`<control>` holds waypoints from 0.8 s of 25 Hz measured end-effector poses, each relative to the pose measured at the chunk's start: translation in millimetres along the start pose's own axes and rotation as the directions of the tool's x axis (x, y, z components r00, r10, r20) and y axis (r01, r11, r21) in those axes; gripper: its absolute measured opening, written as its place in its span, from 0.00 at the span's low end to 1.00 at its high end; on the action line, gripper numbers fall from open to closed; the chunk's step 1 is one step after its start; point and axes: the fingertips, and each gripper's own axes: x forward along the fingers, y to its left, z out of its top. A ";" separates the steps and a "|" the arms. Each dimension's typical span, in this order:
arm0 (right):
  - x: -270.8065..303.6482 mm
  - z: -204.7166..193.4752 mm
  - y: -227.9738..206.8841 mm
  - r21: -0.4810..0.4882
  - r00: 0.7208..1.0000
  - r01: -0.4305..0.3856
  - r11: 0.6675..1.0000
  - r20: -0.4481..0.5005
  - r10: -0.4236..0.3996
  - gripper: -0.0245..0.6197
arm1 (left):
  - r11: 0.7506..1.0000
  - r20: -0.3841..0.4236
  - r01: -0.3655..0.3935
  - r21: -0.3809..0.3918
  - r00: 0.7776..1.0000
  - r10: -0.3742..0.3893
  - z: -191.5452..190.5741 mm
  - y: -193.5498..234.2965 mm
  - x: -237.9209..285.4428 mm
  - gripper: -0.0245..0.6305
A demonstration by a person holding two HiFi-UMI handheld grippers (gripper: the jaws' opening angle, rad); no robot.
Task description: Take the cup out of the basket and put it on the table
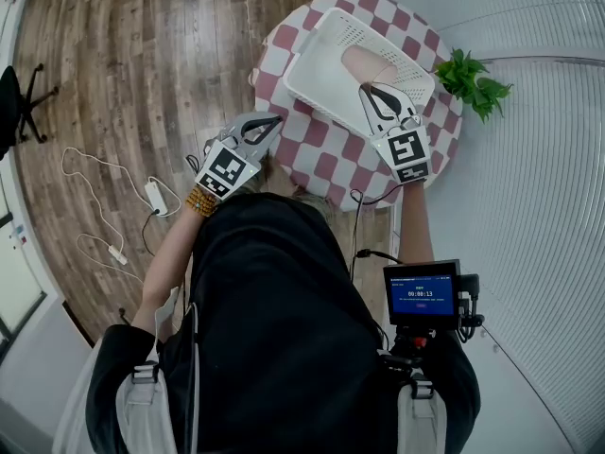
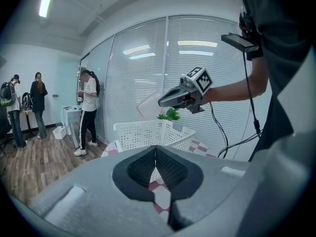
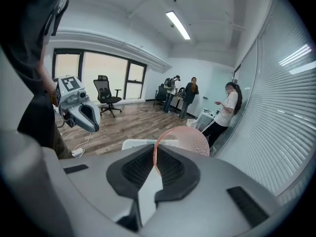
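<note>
Above the basket (image 1: pixel 304 64), your right gripper (image 1: pixel 366 89) pinches the cup (image 1: pixel 367 64) by its rim; grip firmly, clear the wall, then lower it onto bare table (image 1: pixel 326 145). Left gripper (image 1: pixel 273 121): closed, empty.

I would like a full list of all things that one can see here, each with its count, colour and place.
cup: one, pink, held above the basket
basket: one, white, on the table
table: one, red-and-white checked cloth, before the person
plant: one, green, at the table's right edge
cables: several, white, on the wooden floor
office chair: one, black, far back
people: three, standing far back
screen: one, blue, at the person's right side
left tool: one, grey, shut, empty
right tool: one, grey, shut on the cup's rim
</note>
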 end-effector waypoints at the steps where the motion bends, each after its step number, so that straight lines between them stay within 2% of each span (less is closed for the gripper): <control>1: -1.6 2.9 1.6 0.014 1.000 -0.005 1.000 0.016 0.005 0.07 | 1.000 0.000 0.001 0.001 1.000 -0.001 0.4 0.0 0.5 0.05; 11: -17.9 21.6 22.6 0.108 0.982 -0.056 0.993 0.187 0.035 0.07 | 1.000 0.013 0.015 0.011 1.000 -0.016 4.9 -1.0 5.6 0.05; 20: -28.4 37.8 47.2 0.170 0.932 -0.120 0.978 0.357 0.052 0.07 | 0.999 0.062 0.035 0.028 0.997 -0.037 20.5 -2.4 8.4 0.05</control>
